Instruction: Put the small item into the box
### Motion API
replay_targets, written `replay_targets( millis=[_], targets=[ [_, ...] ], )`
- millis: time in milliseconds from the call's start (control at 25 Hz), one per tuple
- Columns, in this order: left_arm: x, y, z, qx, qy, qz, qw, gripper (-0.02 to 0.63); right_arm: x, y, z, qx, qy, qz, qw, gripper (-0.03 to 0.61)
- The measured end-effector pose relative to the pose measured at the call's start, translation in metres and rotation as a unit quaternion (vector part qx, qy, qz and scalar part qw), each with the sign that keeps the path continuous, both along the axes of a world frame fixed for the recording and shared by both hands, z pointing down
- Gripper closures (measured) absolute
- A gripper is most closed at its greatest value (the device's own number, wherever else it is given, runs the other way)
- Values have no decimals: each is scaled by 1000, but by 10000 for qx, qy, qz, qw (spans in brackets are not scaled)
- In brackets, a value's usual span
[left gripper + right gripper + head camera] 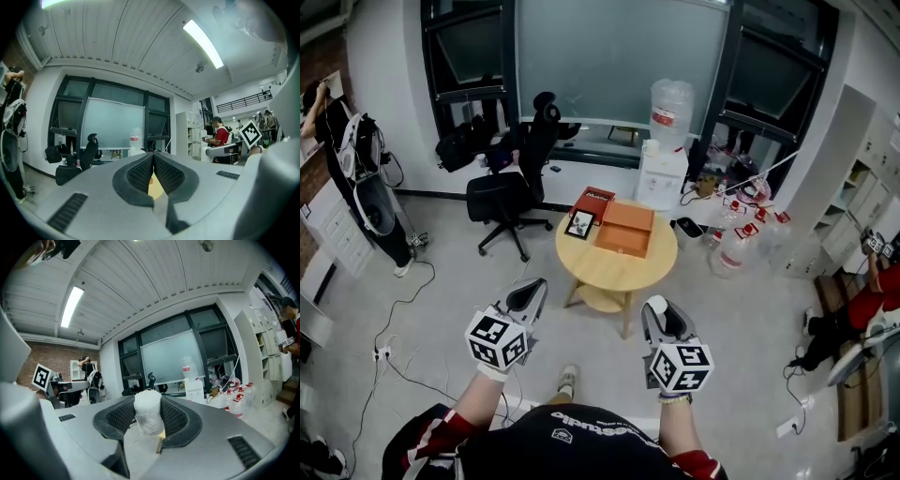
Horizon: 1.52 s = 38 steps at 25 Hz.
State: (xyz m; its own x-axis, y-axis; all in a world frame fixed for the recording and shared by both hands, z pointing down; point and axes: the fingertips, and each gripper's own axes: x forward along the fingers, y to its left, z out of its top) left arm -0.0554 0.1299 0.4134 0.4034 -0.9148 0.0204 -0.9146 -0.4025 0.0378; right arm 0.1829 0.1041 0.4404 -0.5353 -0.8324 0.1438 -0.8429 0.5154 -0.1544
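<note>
My right gripper (148,414) is shut on a small white item wrapped in clear film (147,409), which stands upright between the pads. In the head view the right gripper (660,317) and the left gripper (528,300) hover side by side above the floor, short of the round wooden table (592,270). An orange box (624,229) lies closed on the table's far half. The left gripper (153,163) has its ribbed pads pressed together with nothing between them.
A red box (593,200) and a small framed picture (579,223) lie left of the orange box. A black office chair (514,190) stands left of the table, a water dispenser (666,159) and several water bottles (733,246) behind and to the right. Cables cross the floor.
</note>
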Motion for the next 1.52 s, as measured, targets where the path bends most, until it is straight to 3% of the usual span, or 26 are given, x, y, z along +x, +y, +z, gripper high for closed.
replay_targets(
  millis=[720, 1080, 1520],
  targets=[
    [23, -77, 21, -237, 251, 342, 9988, 595, 13, -65, 10, -268, 294, 158, 9991, 399],
    [13, -136, 29, -263, 452, 408, 9978, 595, 6, -117, 11, -315, 468, 268, 9980, 399],
    [-23, -210, 29, -222, 630, 460, 9967, 595, -34, -185, 5, -255, 682, 240, 9971, 399]
  ],
)
